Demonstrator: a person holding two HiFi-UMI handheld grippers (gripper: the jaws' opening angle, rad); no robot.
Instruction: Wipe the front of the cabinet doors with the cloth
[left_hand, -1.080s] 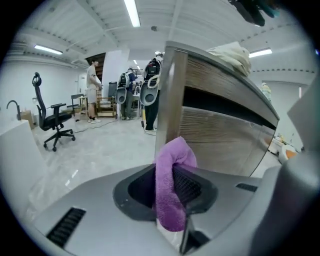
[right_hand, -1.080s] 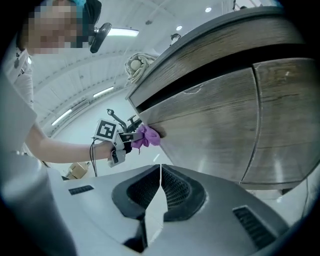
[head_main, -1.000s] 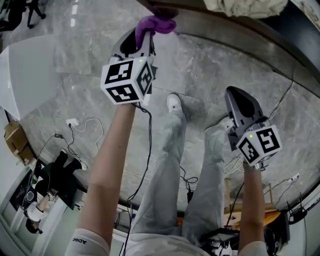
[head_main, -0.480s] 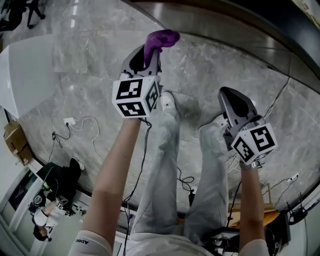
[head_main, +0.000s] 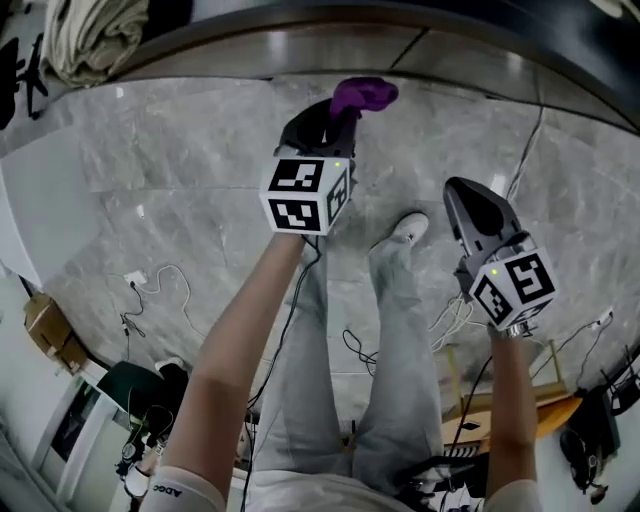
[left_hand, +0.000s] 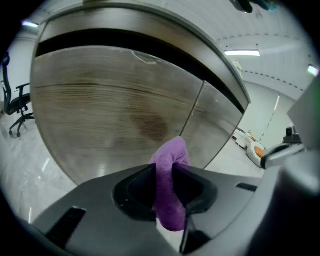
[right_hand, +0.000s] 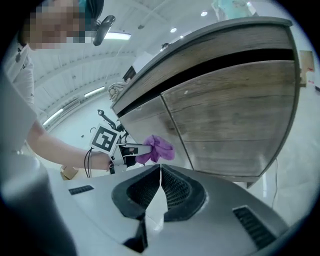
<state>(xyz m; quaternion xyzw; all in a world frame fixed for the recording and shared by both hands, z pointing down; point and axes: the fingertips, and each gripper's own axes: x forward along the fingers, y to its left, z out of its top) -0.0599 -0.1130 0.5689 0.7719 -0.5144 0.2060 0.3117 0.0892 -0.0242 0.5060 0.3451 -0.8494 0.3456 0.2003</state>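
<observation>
A purple cloth (head_main: 362, 95) is pinched in my left gripper (head_main: 340, 112), which is shut on it. In the left gripper view the cloth (left_hand: 168, 170) sticks out between the jaws, close to the wooden cabinet door (left_hand: 115, 115); contact cannot be told. The seam between two doors (left_hand: 192, 112) lies just right of the cloth. My right gripper (head_main: 468, 200) hangs lower right, shut with nothing in it. Its view shows its closed jaws (right_hand: 160, 187), the cloth (right_hand: 157, 149) at the left gripper, and the cabinet doors (right_hand: 235, 120) beyond.
The cabinet's base (head_main: 330, 50) runs along the top of the head view over a grey marble floor (head_main: 180, 190). The person's legs and a white shoe (head_main: 408, 230) stand below. Cables (head_main: 150, 290) trail on the floor. A beige bundle (head_main: 90, 40) lies upper left.
The left gripper with the cloth has moved to the right along the cabinet front. The head view has shifted; the right gripper stayed about where it was.
</observation>
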